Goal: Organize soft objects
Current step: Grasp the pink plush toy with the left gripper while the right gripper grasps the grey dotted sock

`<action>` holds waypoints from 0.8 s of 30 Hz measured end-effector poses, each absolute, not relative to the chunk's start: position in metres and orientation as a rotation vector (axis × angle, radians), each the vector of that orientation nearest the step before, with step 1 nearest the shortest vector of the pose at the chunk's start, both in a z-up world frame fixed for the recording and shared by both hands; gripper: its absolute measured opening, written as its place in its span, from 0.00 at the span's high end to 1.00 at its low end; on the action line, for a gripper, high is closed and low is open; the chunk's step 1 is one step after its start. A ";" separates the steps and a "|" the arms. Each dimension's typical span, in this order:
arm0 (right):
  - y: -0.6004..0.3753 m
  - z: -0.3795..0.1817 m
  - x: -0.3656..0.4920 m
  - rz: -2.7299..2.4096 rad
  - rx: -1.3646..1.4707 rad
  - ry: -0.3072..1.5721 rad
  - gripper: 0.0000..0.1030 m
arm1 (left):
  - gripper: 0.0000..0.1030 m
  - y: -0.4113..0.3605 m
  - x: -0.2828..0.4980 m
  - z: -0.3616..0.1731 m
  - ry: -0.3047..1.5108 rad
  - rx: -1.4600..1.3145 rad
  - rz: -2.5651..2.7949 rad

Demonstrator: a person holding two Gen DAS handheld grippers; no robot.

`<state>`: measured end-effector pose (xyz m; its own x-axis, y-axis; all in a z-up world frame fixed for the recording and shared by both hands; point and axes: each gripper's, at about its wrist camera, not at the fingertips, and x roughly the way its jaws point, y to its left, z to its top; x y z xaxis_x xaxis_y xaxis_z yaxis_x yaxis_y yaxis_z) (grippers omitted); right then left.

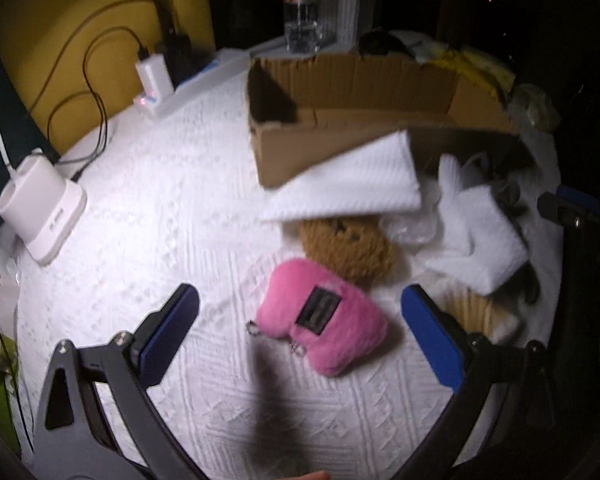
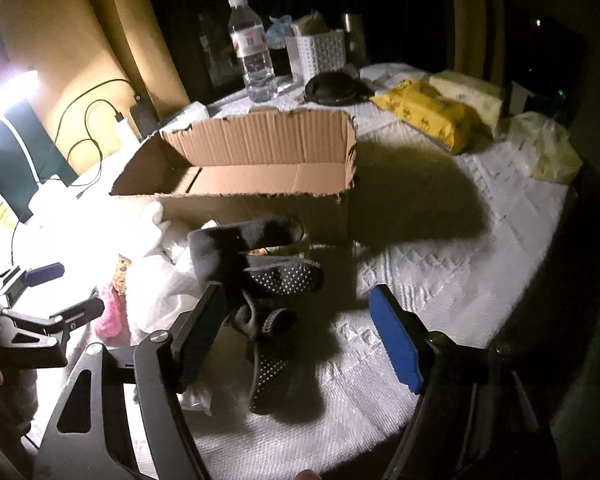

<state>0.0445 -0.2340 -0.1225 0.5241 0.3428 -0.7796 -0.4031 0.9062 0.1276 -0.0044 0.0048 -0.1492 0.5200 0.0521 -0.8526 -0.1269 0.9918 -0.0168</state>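
Observation:
A pink plush pouch (image 1: 324, 322) lies on the white quilted table, between the fingertips of my open left gripper (image 1: 300, 300). A brown plush toy (image 1: 352, 246) lies just beyond it, partly under a folded white towel (image 1: 352, 178) that leans on the open cardboard box (image 1: 284, 144). A white cloth (image 1: 480, 236) lies to the right. In the right wrist view my open right gripper (image 2: 300, 308) hovers over dark dotted socks (image 2: 276, 280) in front of the box (image 2: 260, 176). The left gripper (image 2: 56, 292) shows at the left edge there.
A water bottle (image 2: 254, 48), a white basket (image 2: 318, 54), a black round object (image 2: 332, 88) and yellow wipe packs (image 2: 432, 114) stand behind the box. Chargers with cables (image 1: 44, 208) sit at the table's left. A bright lamp glares at left.

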 end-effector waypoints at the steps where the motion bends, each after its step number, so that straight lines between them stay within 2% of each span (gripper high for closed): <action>1: -0.234 -0.125 0.047 0.452 -0.068 0.924 0.28 | 0.01 0.005 -0.005 -0.152 1.026 -0.078 0.110; 8: -0.228 -0.141 0.058 0.482 -0.051 0.960 0.30 | 0.02 0.009 -0.008 -0.164 1.043 -0.086 0.117; 9: -0.226 -0.142 0.058 0.494 -0.042 0.960 0.31 | 0.04 0.009 -0.008 -0.164 1.039 -0.086 0.114; 10: -0.225 -0.143 0.059 0.507 -0.034 0.961 0.31 | 0.11 0.009 -0.008 -0.164 1.038 -0.086 0.110; 14: -0.216 -0.147 0.061 0.542 -0.020 0.977 0.31 | 0.19 0.006 -0.010 -0.166 1.046 -0.080 0.079; 16: -0.212 -0.151 0.061 0.559 -0.014 0.991 0.31 | 0.32 0.003 -0.009 -0.166 1.051 -0.082 0.066; 18: -0.208 -0.157 0.061 0.561 -0.009 1.004 0.31 | 0.34 0.001 -0.010 -0.168 1.055 -0.078 0.055; 20: -0.207 -0.160 0.061 0.562 -0.002 1.012 0.33 | 0.35 -0.002 -0.012 -0.167 1.047 -0.064 0.053; 24: -0.207 -0.165 0.059 0.592 0.027 1.025 0.48 | 0.39 -0.003 -0.014 -0.165 1.034 -0.062 0.046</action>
<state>0.0590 -0.2071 -0.1648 0.3774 0.4750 -0.7949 -0.4509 0.8440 0.2904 -0.0145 -0.0026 -0.1647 0.5104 0.0089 -0.8599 -0.0676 0.9973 -0.0298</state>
